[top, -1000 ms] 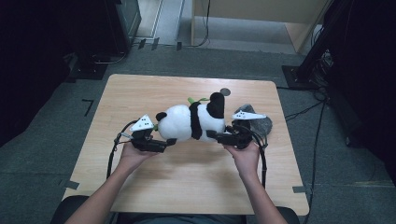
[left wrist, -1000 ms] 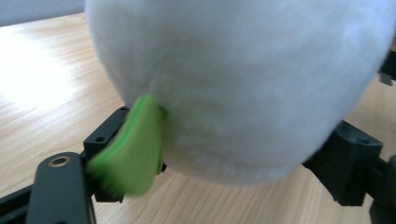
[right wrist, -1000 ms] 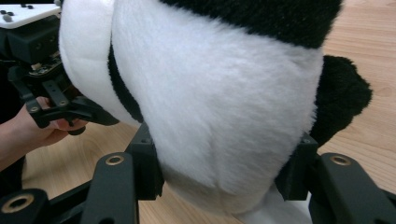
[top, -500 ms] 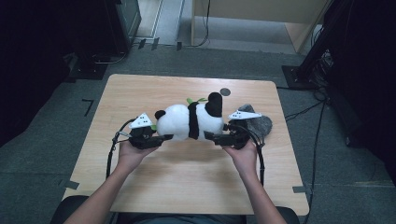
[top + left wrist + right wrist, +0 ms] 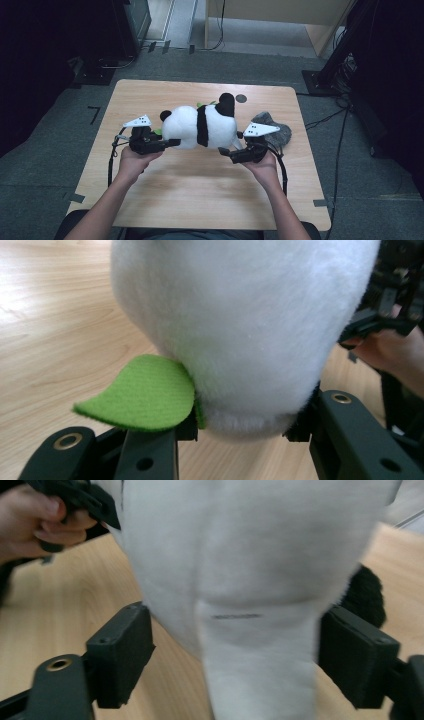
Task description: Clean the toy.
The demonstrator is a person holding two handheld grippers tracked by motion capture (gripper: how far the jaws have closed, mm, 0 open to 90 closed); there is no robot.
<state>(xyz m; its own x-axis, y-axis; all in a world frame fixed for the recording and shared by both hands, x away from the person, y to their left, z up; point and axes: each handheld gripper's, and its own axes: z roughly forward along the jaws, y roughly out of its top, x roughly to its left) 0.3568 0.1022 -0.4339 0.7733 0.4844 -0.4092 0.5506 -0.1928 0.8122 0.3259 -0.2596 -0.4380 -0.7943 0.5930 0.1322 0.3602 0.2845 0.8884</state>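
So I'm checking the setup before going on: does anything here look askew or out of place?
Nothing is damaged or spilled. The plush panda lies sideways between the two tools rather than sitting upright. The left tool is clamped on its white end beside a green felt leaf. A crumpled grey cloth sits near the table's right edge.

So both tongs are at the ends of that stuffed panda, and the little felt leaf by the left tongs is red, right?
Not quite: the felt leaf is green, not red, as the left gripper view shows. The rest holds: the left tongs and right tongs sit at opposite ends of the stuffed panda.
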